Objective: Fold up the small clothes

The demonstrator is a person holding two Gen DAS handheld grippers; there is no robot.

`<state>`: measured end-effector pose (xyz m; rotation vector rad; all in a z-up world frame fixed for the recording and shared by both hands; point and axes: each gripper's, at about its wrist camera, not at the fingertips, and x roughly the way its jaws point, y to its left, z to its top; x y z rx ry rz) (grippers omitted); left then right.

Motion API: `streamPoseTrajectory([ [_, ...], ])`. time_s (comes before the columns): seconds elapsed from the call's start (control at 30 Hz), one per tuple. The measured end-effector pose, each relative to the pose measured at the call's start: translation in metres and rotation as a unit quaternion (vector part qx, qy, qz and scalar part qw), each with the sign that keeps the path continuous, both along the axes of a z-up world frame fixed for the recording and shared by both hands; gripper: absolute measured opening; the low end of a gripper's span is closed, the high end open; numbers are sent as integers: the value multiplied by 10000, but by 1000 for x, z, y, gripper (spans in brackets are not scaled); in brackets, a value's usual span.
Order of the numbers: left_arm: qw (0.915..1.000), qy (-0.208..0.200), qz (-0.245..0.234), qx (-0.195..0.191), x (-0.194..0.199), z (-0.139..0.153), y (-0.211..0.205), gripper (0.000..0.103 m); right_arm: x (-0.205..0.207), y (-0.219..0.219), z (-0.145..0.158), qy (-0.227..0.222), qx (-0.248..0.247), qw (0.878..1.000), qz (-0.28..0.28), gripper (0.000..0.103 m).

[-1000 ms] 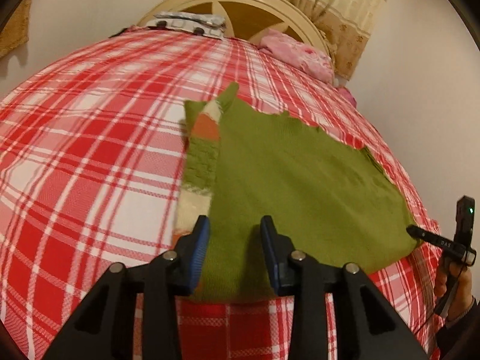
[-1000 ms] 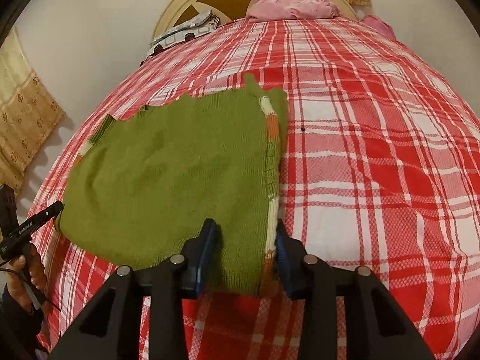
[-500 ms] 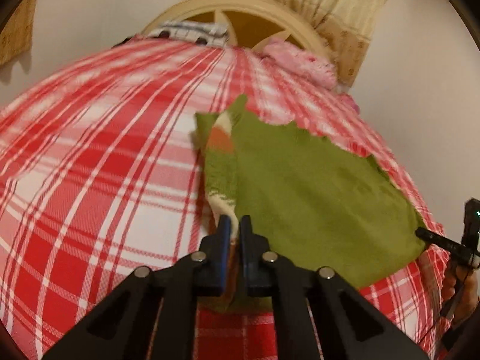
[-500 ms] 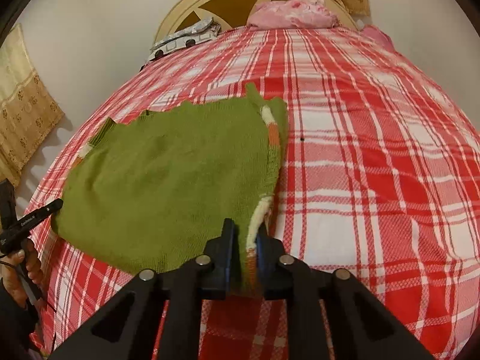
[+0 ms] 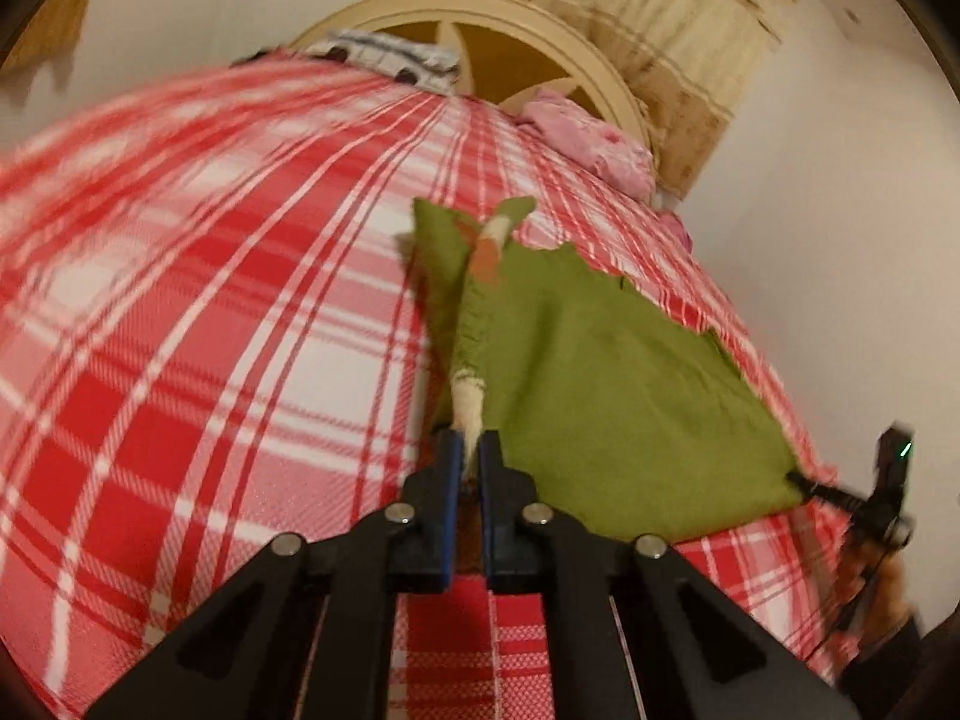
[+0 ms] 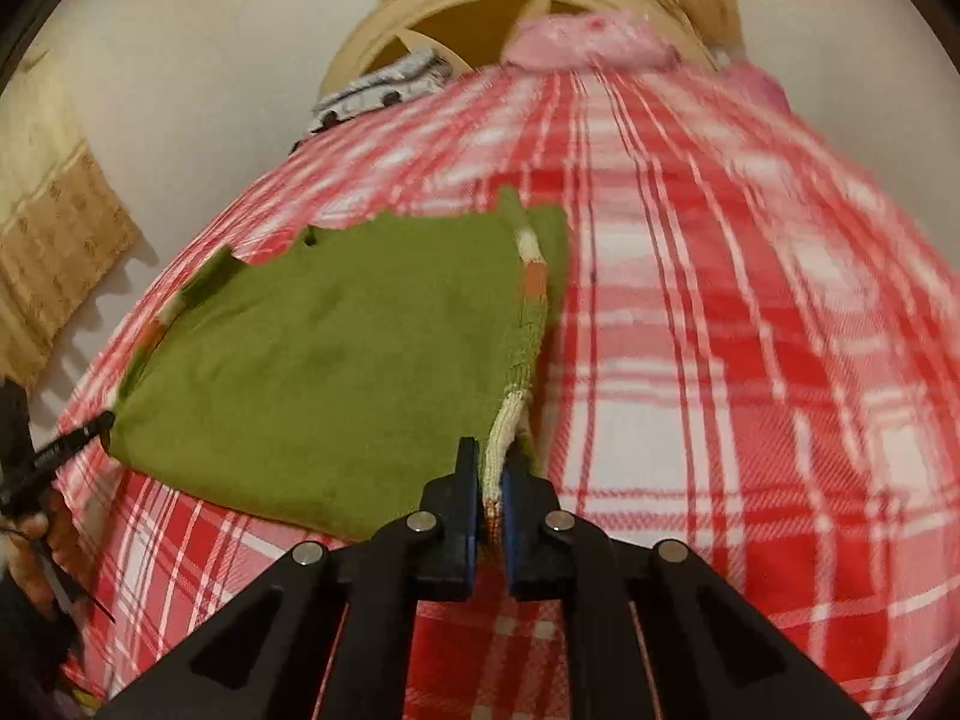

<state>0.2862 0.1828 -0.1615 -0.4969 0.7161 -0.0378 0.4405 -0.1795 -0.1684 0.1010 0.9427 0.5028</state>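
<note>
Nearest to me, my left gripper [image 5: 471,450] is pinched tight on the cream-and-orange striped edge of the green sweater [image 5: 612,396], its blue pads [image 5: 449,480] clamped with only a thin ridge of knit showing between them. My right gripper [image 6: 492,468] is closed the same way on the sweater's other striped edge, the cream band running straight up out of its jaws. Both sets of jaws have just been closing, and cloth sits between them in each.

How deep the knit goes into either grip I cannot tell; the black fingers hide the hem below the pads. Each gripper tilts downward toward the bed, and the pinched edges stand up in a raised fold above the rest of the garment.

The green sweater [image 6: 336,372] lies spread on the red plaid bedspread [image 5: 180,360] near its close end, flat between the two lifted edges. At the frame's edge in each view I see my other hand [image 6: 36,546] on its handle, cut off and blurred.

Farther off, the plaid smears with motion blur. At the head of the bed sit a pink pillow [image 5: 588,144] and a patterned white cloth [image 5: 390,60], against a cream headboard [image 5: 498,18]. Its lower part is hidden by the bedding.
</note>
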Motion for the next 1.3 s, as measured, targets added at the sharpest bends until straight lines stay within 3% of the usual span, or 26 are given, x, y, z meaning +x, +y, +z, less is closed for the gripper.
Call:
streamPoseTrajectory([
  [0.17, 9998, 129, 80, 163, -2, -4, 1, 7, 1, -5, -5, 141, 168, 9997, -80, 6],
  [0.23, 9990, 102, 109, 426, -5, 3, 1, 10, 2, -7, -2, 209, 181, 9995, -121, 7],
  [0.27, 9980, 46, 175, 599, -6, 9, 2, 10, 1, -7, 3, 102, -58, 9996, -244, 12],
  [0.37, 9952, -212, 261, 919, -2, 30, 4, 16, 2, -4, 25, -411, -452, 9972, -421, 49],
  [0.4, 9945, -276, 209, 989, 4, 36, 3, 19, 5, -2, 33, -517, -392, 9971, -402, 52],
  [0.53, 9898, -175, -249, 1393, 50, 47, -13, 50, 34, 30, 58, -671, -27, 9976, 142, 52],
  [0.67, 9837, -20, -326, 1767, 100, 42, -20, 49, 83, 74, 53, -266, 284, 9983, 440, 52],
  [0.87, 9764, 409, -363, 2087, 147, 16, -18, 49, 134, 112, 18, 118, -172, 9993, 323, 52],
  [0.93, 9731, 638, -91, 2212, 152, 6, -9, 52, 144, 108, 7, 189, -322, 9992, 126, 52],
  [1.07, 9807, 786, 374, 1752, 146, -10, 15, 73, 151, 82, -10, 306, -199, 9989, -301, 52],
  [1.13, 9824, 745, 390, 1668, 142, -12, 16, 73, 150, 76, -11, 263, -61, 9990, -345, 52],
  [1.3, 9817, 656, 425, 1736, 125, -3, 13, 73, 132, 85, 4, 21, -454, 9980, -450, 52],
])
